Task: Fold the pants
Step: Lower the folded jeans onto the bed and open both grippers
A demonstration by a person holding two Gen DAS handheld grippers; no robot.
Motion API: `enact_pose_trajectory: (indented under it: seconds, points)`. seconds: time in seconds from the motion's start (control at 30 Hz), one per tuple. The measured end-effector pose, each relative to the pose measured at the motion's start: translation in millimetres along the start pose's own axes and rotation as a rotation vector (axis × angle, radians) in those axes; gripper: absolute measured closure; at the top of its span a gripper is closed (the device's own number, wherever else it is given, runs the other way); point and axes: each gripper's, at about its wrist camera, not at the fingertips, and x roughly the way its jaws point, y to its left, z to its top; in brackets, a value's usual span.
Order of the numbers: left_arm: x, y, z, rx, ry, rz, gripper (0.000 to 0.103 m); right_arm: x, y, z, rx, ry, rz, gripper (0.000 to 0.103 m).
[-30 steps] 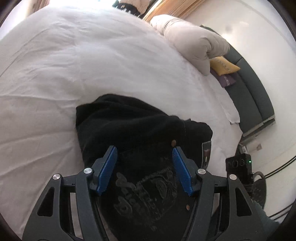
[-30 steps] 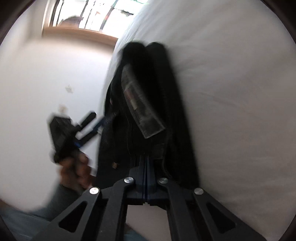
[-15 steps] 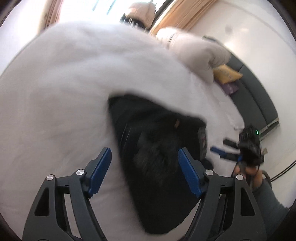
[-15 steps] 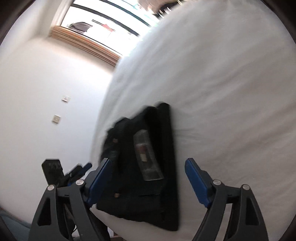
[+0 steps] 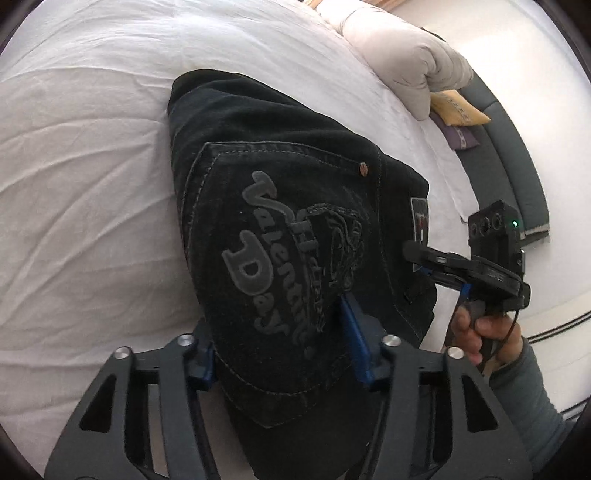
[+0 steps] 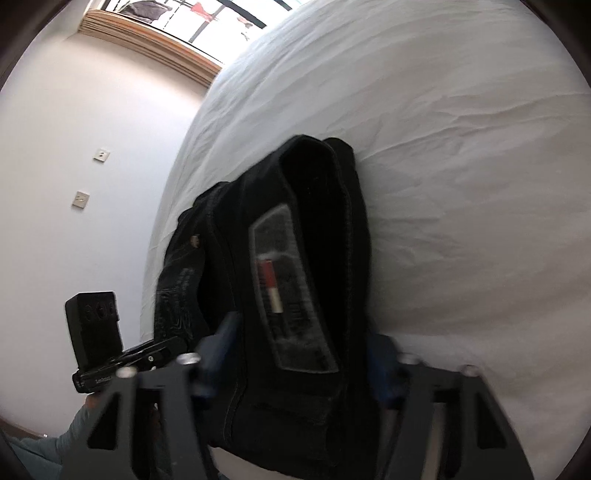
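Observation:
The black pants (image 5: 280, 206) lie folded into a thick bundle on the white bed (image 5: 81, 206), back pocket with grey lettering facing up. My left gripper (image 5: 280, 339) is open, its blue pads straddling the bundle's near end, fabric filling the gap. My right gripper (image 6: 295, 354) is open too, its pads on either side of the waistband end of the pants (image 6: 295, 280), where a grey label with a red mark shows. The right gripper also shows in the left wrist view (image 5: 421, 258), at the bundle's right edge.
A beige rolled duvet (image 5: 406, 55) and yellow and purple cushions (image 5: 458, 110) lie at the bed's far right beside a dark grey sofa (image 5: 517, 162). A white wall with switches (image 6: 81, 199) and a window (image 6: 207, 14) stand left of the bed.
The right gripper opened from shut, let go of the pants, then moved in around the waistband end. The left gripper stayed open and moved in close around the bundle's near end.

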Motion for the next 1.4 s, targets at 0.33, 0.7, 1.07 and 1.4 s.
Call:
enact_pose_trajectory:
  seconds: [0.33, 0.7, 1.07, 1.4]
  points:
    - [-32, -3, 4, 0.002, -0.072, -0.078, 0.078, -28, 54, -7, -0.136, -0.076, -0.138, 0.082]
    - [-153, 5, 90, 0.136, -0.247, 0.007, 0.078, -48, 142, 49, -0.289, -0.237, -0.006, 0.083]
    - [-87, 95, 133, 0.110, -0.126, 0.327, 0.048, 85, 91, 101, -0.092, -0.095, -0.095, 0.062]
    - [-167, 43, 65, 0.218, -0.433, 0.596, 0.000, -1, 64, 37, -0.039, -0.293, -0.142, 0.032]
